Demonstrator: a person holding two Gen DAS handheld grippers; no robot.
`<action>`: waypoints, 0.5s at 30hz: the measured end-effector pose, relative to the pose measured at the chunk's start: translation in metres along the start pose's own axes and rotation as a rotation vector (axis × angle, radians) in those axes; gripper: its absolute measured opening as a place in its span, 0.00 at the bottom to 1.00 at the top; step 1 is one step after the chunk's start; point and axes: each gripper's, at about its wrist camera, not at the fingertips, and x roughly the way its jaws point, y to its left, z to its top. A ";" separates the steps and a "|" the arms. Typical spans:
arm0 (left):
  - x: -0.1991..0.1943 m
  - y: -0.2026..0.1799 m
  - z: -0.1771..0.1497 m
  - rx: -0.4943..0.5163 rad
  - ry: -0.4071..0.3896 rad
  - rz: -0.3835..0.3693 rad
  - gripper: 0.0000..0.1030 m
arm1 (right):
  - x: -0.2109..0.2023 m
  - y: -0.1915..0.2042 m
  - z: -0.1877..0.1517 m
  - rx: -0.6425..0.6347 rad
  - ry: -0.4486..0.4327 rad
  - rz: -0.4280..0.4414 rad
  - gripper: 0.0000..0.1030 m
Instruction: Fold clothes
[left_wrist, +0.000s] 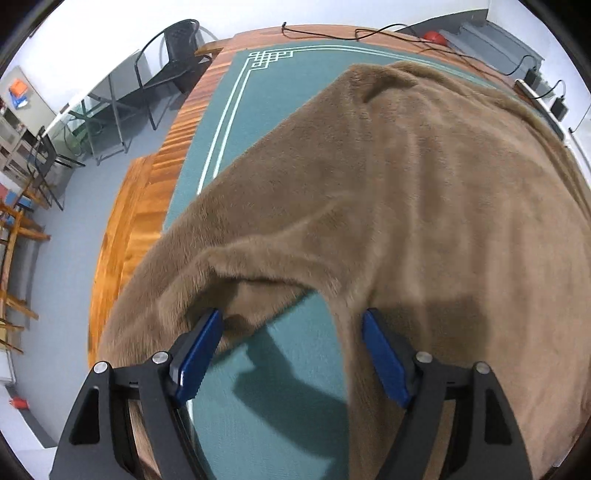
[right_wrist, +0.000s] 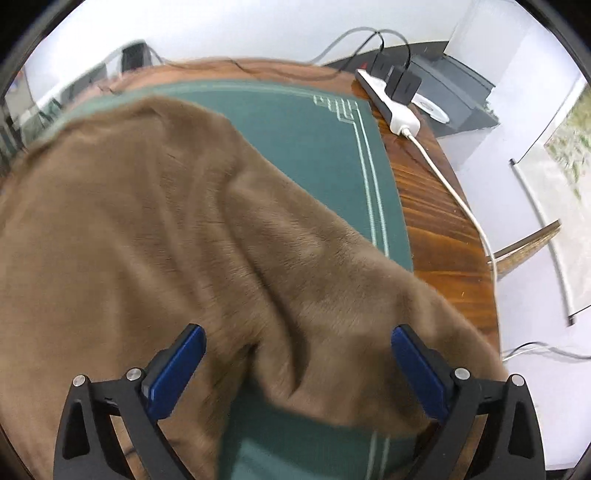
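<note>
Tool work first: both tools hang steeply over a brown fleece garment (left_wrist: 424, 192) that covers most of the green mat (left_wrist: 229, 147) on the wooden counter (left_wrist: 155, 184). The left tool (left_wrist: 291, 347) stands spread; its pads straddle a notch in the near hem where bare mat shows, with a folded flap of fleece at the left pad (left_wrist: 199, 354) and the main panel's edge at the right one. I judge nothing is pinched there. The right tool (right_wrist: 297, 365) is spread very wide over a raised ridge of fleece that runs between its pads toward 12 o'clock, and the pads do not press on it.

To do the step well, as I judge it, each tool should settle on one clear edge of cloth before pinching: the left on the flap at its 9 o'clock, the right on the ridge. Both should then lift together so the fold line stays straight. Fleece is thick and slippery, so a deep bite is safer than a tip grip.

From the left wrist, the mat's far-left corner pattern, black chairs (left_wrist: 173, 62) at 11 o'clock and a black cable (left_wrist: 406, 40) at 1 o'clock show. Only the right wrist shows the white power strip (right_wrist: 388, 99) with black plugs at 1 o'clock, its white cord (right_wrist: 454, 192) along the counter's right edge, and the garment's right flank reaching that edge.
</note>
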 end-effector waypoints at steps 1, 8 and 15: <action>-0.006 -0.001 -0.007 0.002 -0.001 -0.019 0.79 | -0.010 0.001 -0.008 0.018 -0.003 0.034 0.99; -0.020 -0.028 -0.062 0.077 0.043 -0.048 0.79 | -0.021 0.026 -0.068 -0.064 0.073 0.042 0.99; -0.015 -0.022 -0.088 0.034 0.059 -0.011 0.79 | -0.003 0.004 -0.093 -0.040 0.119 0.039 0.99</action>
